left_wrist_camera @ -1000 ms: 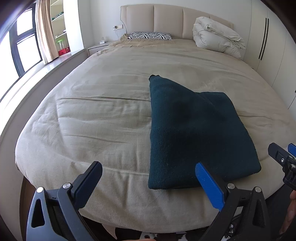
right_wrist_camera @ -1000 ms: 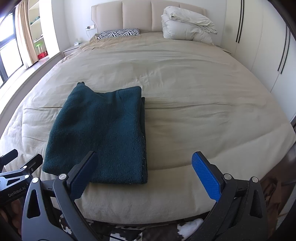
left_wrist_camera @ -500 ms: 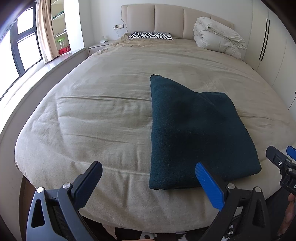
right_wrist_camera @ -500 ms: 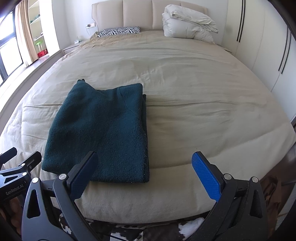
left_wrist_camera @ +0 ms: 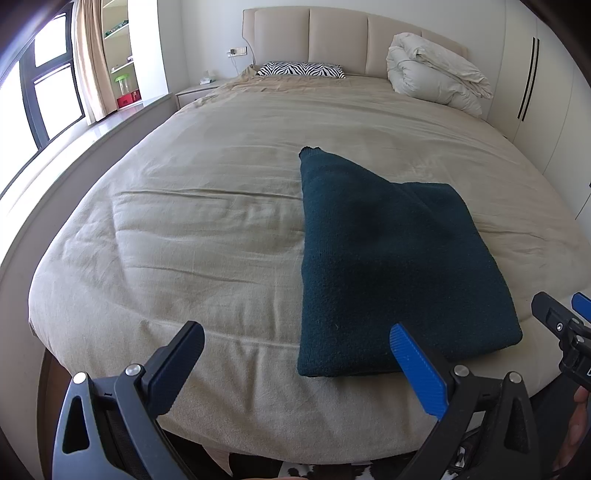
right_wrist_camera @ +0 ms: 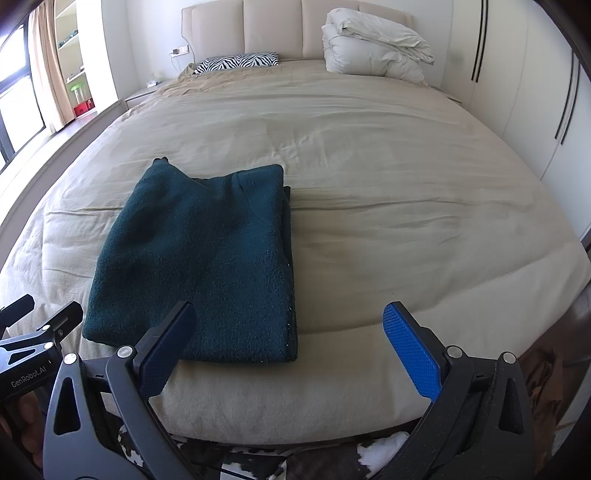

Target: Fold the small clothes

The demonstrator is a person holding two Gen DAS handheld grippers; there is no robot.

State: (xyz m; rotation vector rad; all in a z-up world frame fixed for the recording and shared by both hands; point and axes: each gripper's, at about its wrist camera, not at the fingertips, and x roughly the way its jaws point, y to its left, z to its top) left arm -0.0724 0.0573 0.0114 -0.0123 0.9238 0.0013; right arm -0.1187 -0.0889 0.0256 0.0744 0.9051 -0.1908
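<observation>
Only writing: "GenRobot.AI" on left gripper (right_wrist_camera: 40,317); both jaws wide, empty; folded sweater (right_wrist_camera: 207,266) untouched.

Fuzzy knit sweater (left_wrist_camera: 388,266), matt bedcover (left_wrist_camera: 207,229)

sweater (left_wrist_camera: 391,258): dark blue-green all over, fuzzy, no pattern
bed cover (left_wrist_camera: 207,229): light tan, plain
pillow (left_wrist_camera: 301,69): black & white zebra stripes
headboard (left_wrist_camera: 340,33): pale beige, plain
folded quilt (left_wrist_camera: 436,74): creamy white
left gripper (left_wrist_camera: 295,363): black frame, one finger w/ bright blue pad, silver screws
right gripper (right_wrist_camera: 291,341): black frame too, one pad bright blue, other dark blue
curtain (left_wrist_camera: 88,62): tan
box on shelf (left_wrist_camera: 127,99): red
cupboard doors (right_wrist_camera: 517,81): white w/ thin black lines
rug (right_wrist_camera: 258,461): black & white patches, like a cow
</observation>
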